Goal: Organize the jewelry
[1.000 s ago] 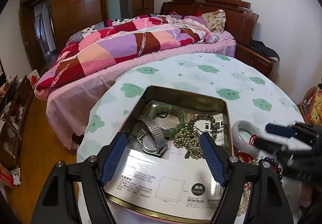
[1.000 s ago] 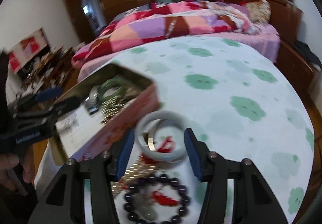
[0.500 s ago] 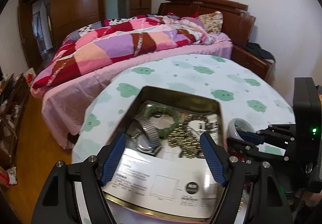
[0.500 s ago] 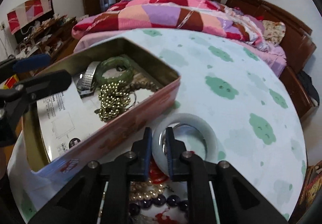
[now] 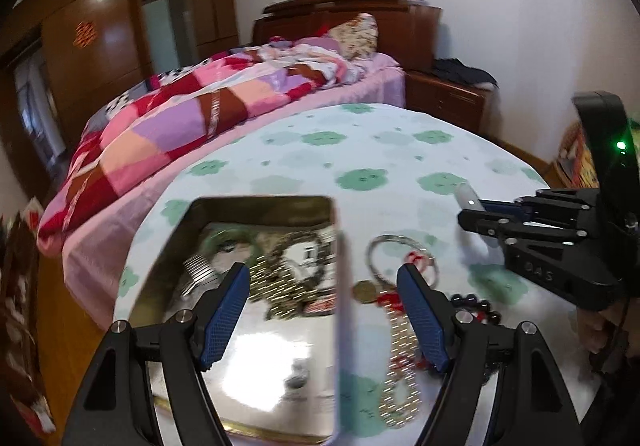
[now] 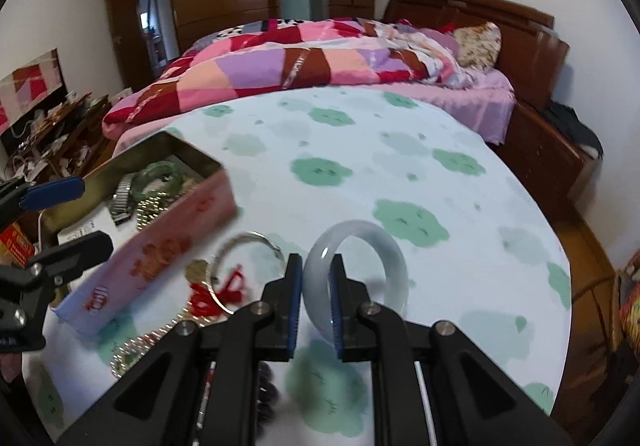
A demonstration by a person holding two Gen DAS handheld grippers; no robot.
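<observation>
Between the blue pads of my right claw [image 6: 316, 298] sits the pale jade bangle [image 6: 360, 270], pinched across 1 side of its band and standing on edge, lifted off the cloud-print surface [image 6: 400, 165]. My left claw [image 5: 324, 322] hangs wide open and empty over the near end of the open tin [image 6: 168, 221], straddling its right wall. Inside the tin lie a green bangle [image 6: 160, 175], a metal watch band [image 6: 122, 197] and a heap of gold beads [image 6: 150, 207]. Loose beside the tin rest a thin silver ring with red cord [image 6: 244, 270], a gold chain [image 5: 400, 378] and dark beads [image 5: 476, 306].

Risks, as I judge them: the bangle is smooth, hard and curved, and my pads grip only a short arc, so it may pivot or slip out during the carry. A fall onto the surface or against the tin's rim could chip it. My left claw also stands in the likely path to the tin, so the 2 claws could collide. Lowering the bangle onto the watch band or beads may scratch it.
</observation>
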